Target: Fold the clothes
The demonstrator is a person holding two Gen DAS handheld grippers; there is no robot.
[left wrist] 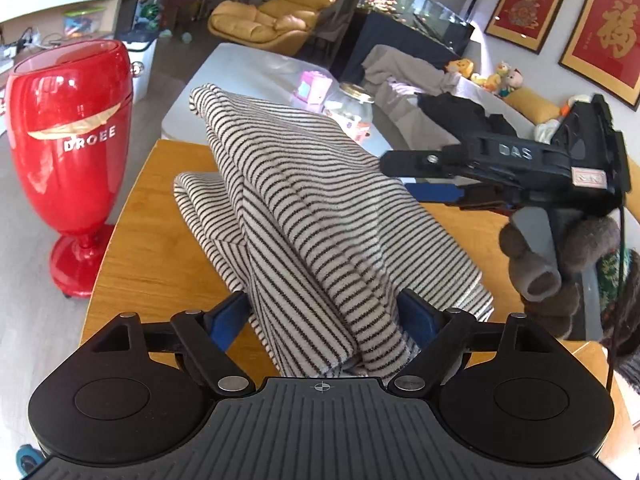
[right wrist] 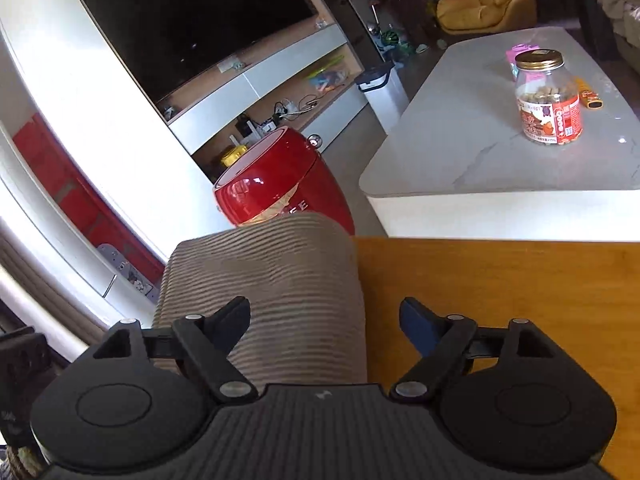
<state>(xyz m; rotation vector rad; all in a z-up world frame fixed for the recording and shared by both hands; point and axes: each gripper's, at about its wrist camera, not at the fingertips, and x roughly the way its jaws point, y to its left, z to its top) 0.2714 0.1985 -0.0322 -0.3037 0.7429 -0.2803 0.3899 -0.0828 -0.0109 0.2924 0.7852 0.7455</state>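
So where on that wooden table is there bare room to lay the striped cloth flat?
Bare wood shows on the wooden table right of the striped cloth, toward the white table. A narrower strip lies left, beside the red bin. The middle is crowded by cloth.
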